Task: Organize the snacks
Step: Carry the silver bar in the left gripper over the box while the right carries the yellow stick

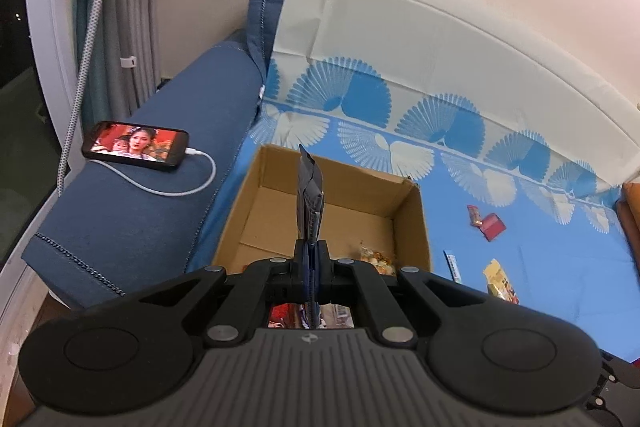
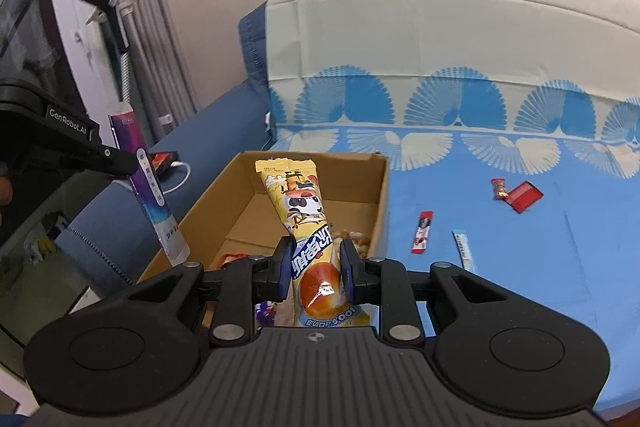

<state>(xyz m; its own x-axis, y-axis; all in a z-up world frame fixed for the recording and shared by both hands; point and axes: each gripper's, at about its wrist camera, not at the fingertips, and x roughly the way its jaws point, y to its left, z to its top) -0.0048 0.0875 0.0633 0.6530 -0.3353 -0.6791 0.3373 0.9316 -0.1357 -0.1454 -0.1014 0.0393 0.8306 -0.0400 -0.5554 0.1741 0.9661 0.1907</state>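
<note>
My left gripper (image 1: 311, 255) is shut on a thin purple-blue packet (image 1: 309, 203), seen edge-on and held upright over the open cardboard box (image 1: 360, 187). In the right wrist view the same left gripper (image 2: 128, 165) holds that purple packet (image 2: 150, 195) just left of the box (image 2: 208, 215). My right gripper (image 2: 316, 263) is shut on a long yellow cartoon snack bag (image 2: 298, 203) that points out over the box. A few snacks (image 1: 376, 259) lie in the box's near corner.
Loose snacks lie on the blue fan-print cloth (image 2: 520, 267): red packets (image 2: 520, 193), a red stick (image 2: 422, 231), a blue stick (image 2: 464, 249) and a yellow pack (image 1: 500, 281). A phone (image 1: 136, 145) on a white cable rests on the blue sofa arm (image 1: 140, 219).
</note>
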